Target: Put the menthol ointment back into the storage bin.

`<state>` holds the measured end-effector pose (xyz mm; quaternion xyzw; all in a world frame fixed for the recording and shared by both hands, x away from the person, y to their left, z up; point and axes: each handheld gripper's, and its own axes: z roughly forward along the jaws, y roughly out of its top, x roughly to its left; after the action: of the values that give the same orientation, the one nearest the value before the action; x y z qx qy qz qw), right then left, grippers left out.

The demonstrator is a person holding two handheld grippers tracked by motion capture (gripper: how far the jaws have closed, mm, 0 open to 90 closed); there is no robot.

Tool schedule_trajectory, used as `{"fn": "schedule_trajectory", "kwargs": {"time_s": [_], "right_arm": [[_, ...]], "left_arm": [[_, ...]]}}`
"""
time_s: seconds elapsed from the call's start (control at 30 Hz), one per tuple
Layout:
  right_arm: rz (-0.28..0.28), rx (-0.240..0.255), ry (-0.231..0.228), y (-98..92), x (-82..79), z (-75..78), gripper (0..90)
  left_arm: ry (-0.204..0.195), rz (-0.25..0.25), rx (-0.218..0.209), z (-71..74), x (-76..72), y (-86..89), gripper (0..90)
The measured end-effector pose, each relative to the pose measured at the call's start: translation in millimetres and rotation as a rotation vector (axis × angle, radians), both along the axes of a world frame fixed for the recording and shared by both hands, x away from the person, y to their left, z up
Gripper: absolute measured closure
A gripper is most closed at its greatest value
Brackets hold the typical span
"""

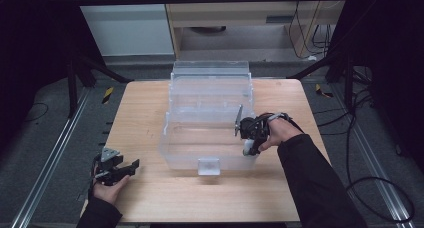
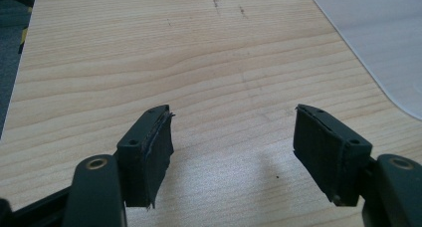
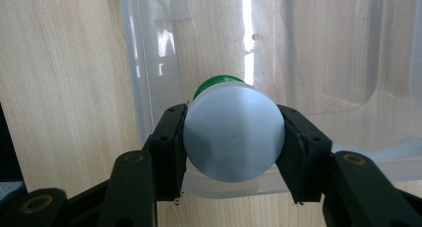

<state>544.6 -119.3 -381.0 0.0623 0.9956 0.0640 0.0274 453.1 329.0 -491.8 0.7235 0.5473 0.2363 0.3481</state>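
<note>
Around your work sits a wooden table (image 1: 150,198) with a big clear plastic bin (image 1: 210,138) in the middle of it; its lid stands open at the bin's 12 o'clock side, and a small clear latch (image 1: 209,165) sticks out from the front wall at 6 o'clock. Beyond the table edges lie grey floor, metal rails and loose cables (image 1: 370,188). The bin's rim and right-hand wall are what stand closest in the way: in the right gripper view, the clear rim (image 3: 134,77) runs directly under and beside what you hold.

Your right gripper (image 1: 248,138) is at the bin's 4 o'clock corner, clamped around a small bottle (image 3: 233,132). You see it end-on: a round, pale grey-white base facing the camera, with a green cap (image 3: 214,82) peeking out at the far end. Both pads press its sides. The bottle is over the bin's rim, right at that corner.

Your left gripper (image 1: 131,165) rests at 8 o'clock from the bin, well apart from it, jaws spread wide with bare tabletop between them.
</note>
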Motion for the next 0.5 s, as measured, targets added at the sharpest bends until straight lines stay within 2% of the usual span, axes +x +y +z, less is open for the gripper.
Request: {"fn": "schedule_trajectory", "kwargs": {"time_s": [0.5], "right_arm": [[0.001, 0.003, 0.007, 0.9, -0.2, 0.6, 51.3]], "left_arm": [[0.002, -0.003, 0.003, 0.1, 0.0, 0.4, 30.9]]}}
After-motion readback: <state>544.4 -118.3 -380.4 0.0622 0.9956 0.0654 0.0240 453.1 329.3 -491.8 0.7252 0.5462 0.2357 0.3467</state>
